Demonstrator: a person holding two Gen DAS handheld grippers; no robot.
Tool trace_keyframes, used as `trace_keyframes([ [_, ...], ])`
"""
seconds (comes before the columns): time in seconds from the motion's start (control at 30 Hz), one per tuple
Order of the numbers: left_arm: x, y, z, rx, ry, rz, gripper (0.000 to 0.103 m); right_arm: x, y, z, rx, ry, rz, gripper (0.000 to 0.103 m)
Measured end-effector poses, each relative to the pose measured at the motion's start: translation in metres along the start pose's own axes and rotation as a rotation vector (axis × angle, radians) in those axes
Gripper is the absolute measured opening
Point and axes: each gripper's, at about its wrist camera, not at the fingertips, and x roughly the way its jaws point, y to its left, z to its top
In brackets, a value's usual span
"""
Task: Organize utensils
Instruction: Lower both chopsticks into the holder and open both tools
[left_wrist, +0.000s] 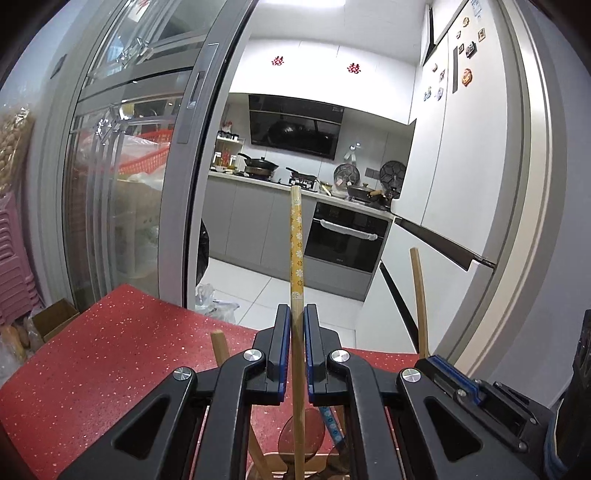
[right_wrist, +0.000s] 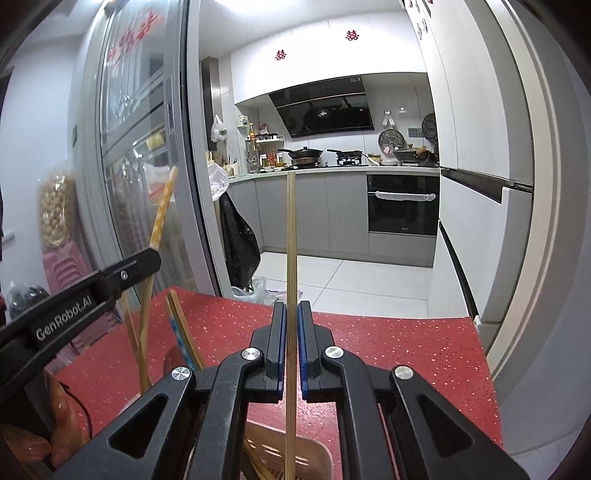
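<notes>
The left gripper (left_wrist: 297, 325) is clenched on a chopstick with a yellow flowered top (left_wrist: 296, 240), which stands nearly upright and reaches toward twelve o'clock in the left wrist view; the right gripper (right_wrist: 291, 321) is clamped on a plain bamboo chopstick (right_wrist: 291, 236), equally upright. Both sticks run down between the jaws toward a wooden utensil holder (right_wrist: 314, 458) at six o'clock on the red speckled table (right_wrist: 406, 350), where other chopsticks (right_wrist: 181, 332) and a blue patterned handle (left_wrist: 332, 424) already lean. The main risk, as I judge it, is that each stick is pinched at a single narrow point, so it can pivot or slide through the pads if its lower end knocks the holder's rim or a utensil inside. The two grippers work close together, the left one at nine o'clock in the right wrist view, so they may collide or tangle sticks. A hard push could also tip the light holder.
</notes>
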Motion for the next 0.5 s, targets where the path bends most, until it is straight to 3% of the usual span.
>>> trace_keyframes([
  [0.17, 0.000, 0.003, -0.014, -0.016, 0.008, -0.006, 0.032, -0.004, 0.007, -0.016, -0.052, -0.002, -0.010, 0.006],
  [0.5, -0.011, -0.006, -0.038, 0.093, 0.059, 0.038, 0.032, -0.021, 0.017, -0.041, -0.114, 0.033, -0.006, 0.006],
])
